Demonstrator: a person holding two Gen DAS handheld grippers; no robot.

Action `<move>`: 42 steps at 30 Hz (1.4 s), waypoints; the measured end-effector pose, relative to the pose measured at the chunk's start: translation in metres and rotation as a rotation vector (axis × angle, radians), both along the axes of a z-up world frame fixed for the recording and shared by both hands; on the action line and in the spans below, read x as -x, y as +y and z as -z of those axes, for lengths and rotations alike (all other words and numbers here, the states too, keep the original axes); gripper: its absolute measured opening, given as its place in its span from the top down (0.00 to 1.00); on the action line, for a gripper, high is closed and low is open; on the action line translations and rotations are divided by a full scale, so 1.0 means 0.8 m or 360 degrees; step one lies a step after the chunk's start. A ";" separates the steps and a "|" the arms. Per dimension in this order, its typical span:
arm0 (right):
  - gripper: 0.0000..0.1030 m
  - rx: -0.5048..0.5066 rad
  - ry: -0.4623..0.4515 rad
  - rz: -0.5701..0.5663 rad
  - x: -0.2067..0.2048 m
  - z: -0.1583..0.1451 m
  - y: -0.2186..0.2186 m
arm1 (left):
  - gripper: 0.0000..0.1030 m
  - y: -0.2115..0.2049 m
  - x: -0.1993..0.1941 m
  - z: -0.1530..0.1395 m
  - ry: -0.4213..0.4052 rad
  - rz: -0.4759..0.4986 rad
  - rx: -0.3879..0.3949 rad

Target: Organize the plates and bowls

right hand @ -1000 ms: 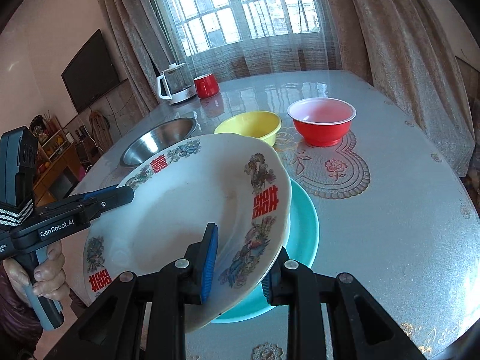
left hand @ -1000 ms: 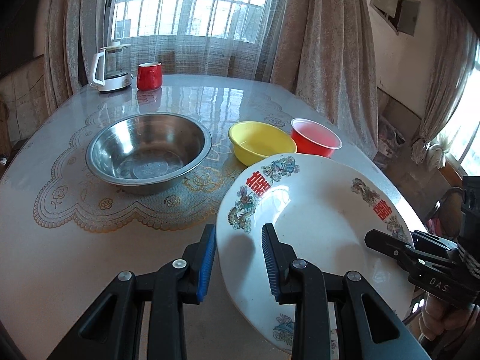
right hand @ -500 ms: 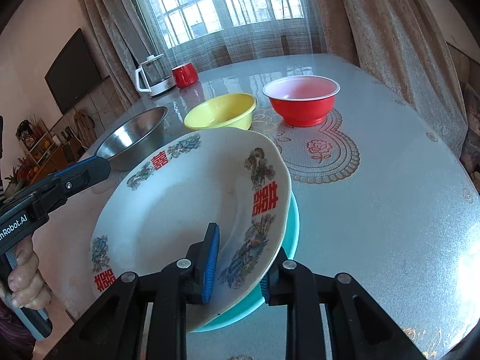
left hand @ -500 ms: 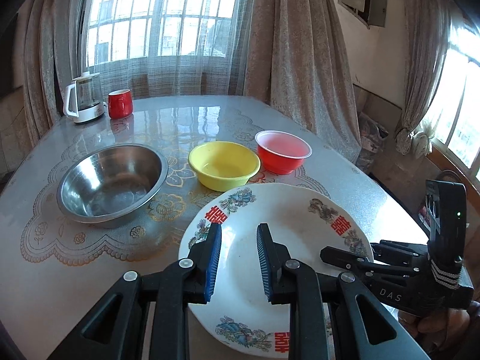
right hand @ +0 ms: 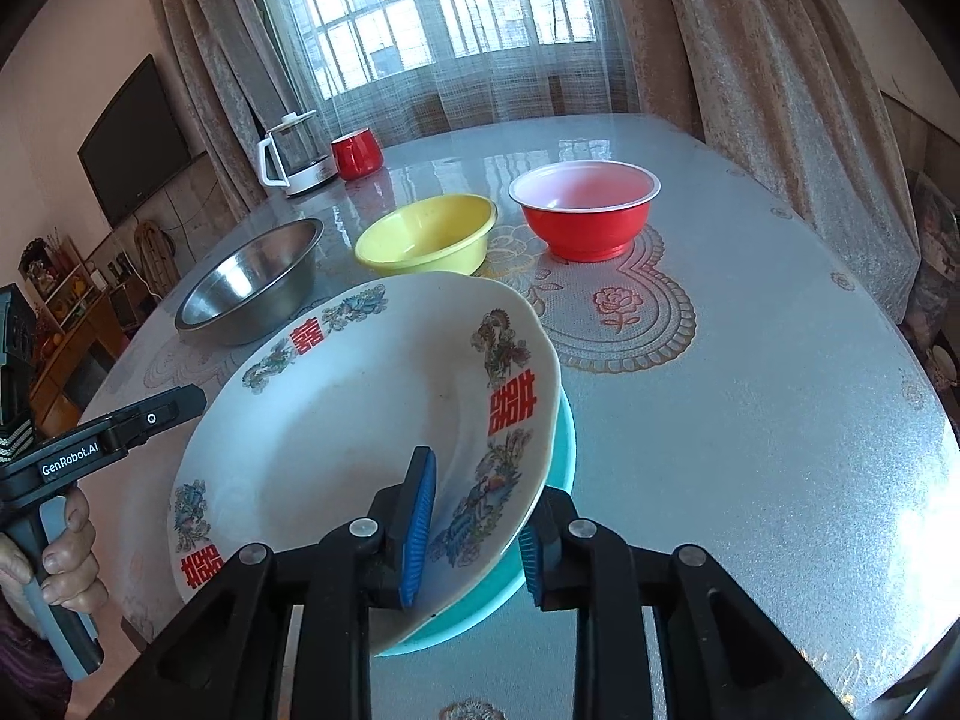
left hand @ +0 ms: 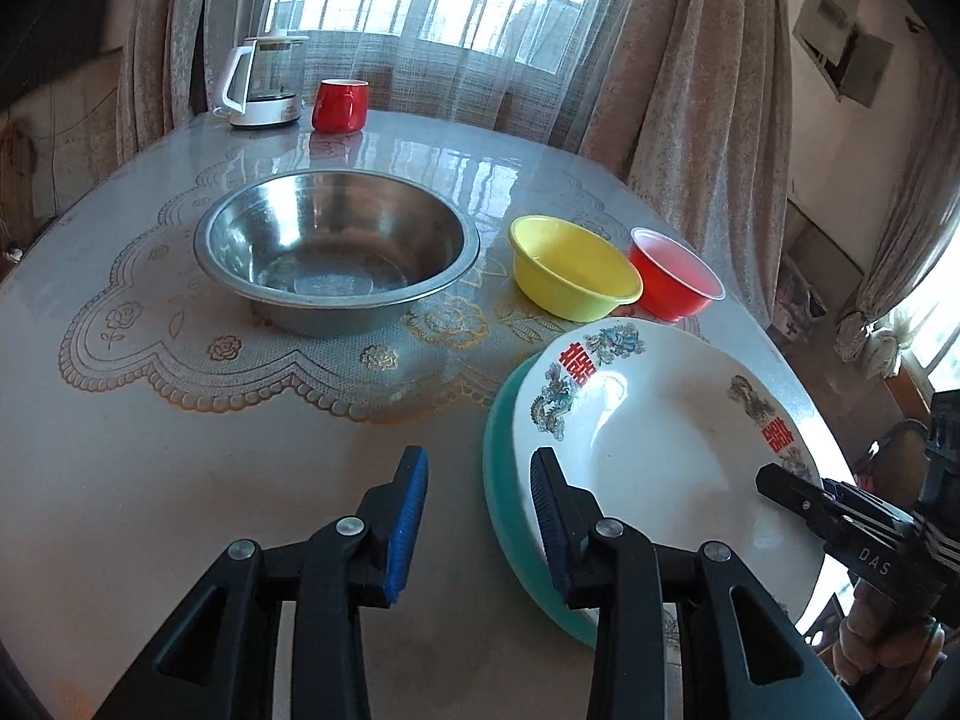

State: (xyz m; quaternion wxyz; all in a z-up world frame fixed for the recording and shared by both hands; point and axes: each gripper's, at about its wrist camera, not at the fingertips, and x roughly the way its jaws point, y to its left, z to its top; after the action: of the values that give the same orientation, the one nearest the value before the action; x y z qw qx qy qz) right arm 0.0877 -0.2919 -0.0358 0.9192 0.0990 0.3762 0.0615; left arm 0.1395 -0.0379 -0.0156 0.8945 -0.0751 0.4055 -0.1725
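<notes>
A white plate (right hand: pixel 360 414) with red characters and floral prints lies on a teal plate (right hand: pixel 558 468). My right gripper (right hand: pixel 474 525) is shut on the white plate's near rim. The white plate (left hand: pixel 666 450) and teal plate (left hand: pixel 498 468) also show in the left wrist view. My left gripper (left hand: pixel 480 510) is open and empty, just left of the plates, above the table. A steel bowl (left hand: pixel 336 252), a yellow bowl (left hand: pixel 570 267) and a red bowl (left hand: pixel 675 279) stand farther back.
A white kettle (left hand: pixel 264 81) and a red mug (left hand: pixel 339 105) stand at the table's far end by the window. A lace mat (left hand: pixel 240 348) lies under the steel bowl. The table edge (right hand: pixel 936 480) curves close on the right.
My left gripper has let go of the white plate, opened and drawn back to the left. The white plate has come down onto the teal plate, still held by my right gripper.
</notes>
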 end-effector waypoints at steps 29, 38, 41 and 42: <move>0.71 -0.0129 -0.0025 0.0143 0.025 0.001 -0.014 | 0.54 0.008 0.045 -0.010 -0.0080 -0.0033 -0.0081; 0.69 -0.0106 -0.0068 0.0301 0.033 -0.016 -0.030 | 0.51 0.036 0.058 -0.006 -0.0059 -0.0161 -0.0142; 0.67 -0.0119 -0.0087 0.0301 0.034 -0.026 -0.029 | 0.50 0.045 0.061 -0.004 -0.0052 -0.0206 -0.0182; 0.66 -0.0122 -0.0094 0.0287 0.033 -0.030 -0.026 | 0.50 0.047 0.062 -0.003 -0.0050 -0.0219 -0.0193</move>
State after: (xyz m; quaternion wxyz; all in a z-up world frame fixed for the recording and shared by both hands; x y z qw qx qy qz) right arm 0.0614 -0.3129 -0.0115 0.9272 0.1656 0.3359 -0.0043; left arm 0.0902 -0.0003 -0.0132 0.9135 -0.0457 0.3949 -0.0869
